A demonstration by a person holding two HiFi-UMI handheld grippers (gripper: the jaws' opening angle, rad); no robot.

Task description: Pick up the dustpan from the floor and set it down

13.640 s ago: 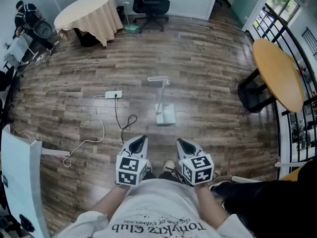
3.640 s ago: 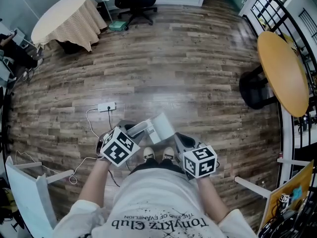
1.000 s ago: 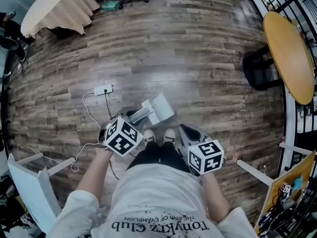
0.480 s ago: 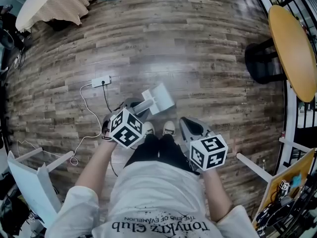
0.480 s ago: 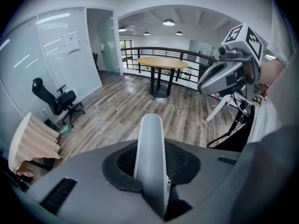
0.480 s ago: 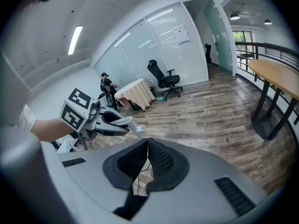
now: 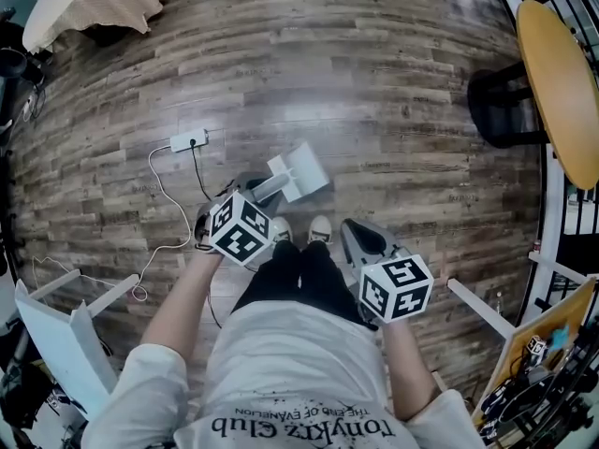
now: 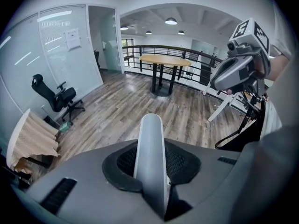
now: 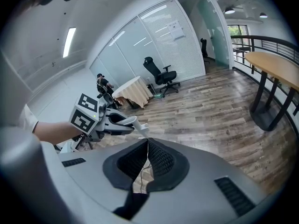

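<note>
Pickup looks done: left gripper (image 7: 251, 188) pinches the dustpan (image 7: 299, 171) by its handle (image 8: 150, 153); it hangs at 12 o'clock of the shoes (image 7: 321, 228), seemingly just off the floor (image 7: 393, 138). Setting it down is left. Dustpan looks empty, though its inside is small in view. At 3 o'clock of the shoes the right gripper (image 7: 354, 234) is pressed together on nothing

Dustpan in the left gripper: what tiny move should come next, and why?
Probably lower the dustpan gently to the wooden floor. The left gripper is clamped on its handle, and the pan seems to hang tilted above the boards.
</note>
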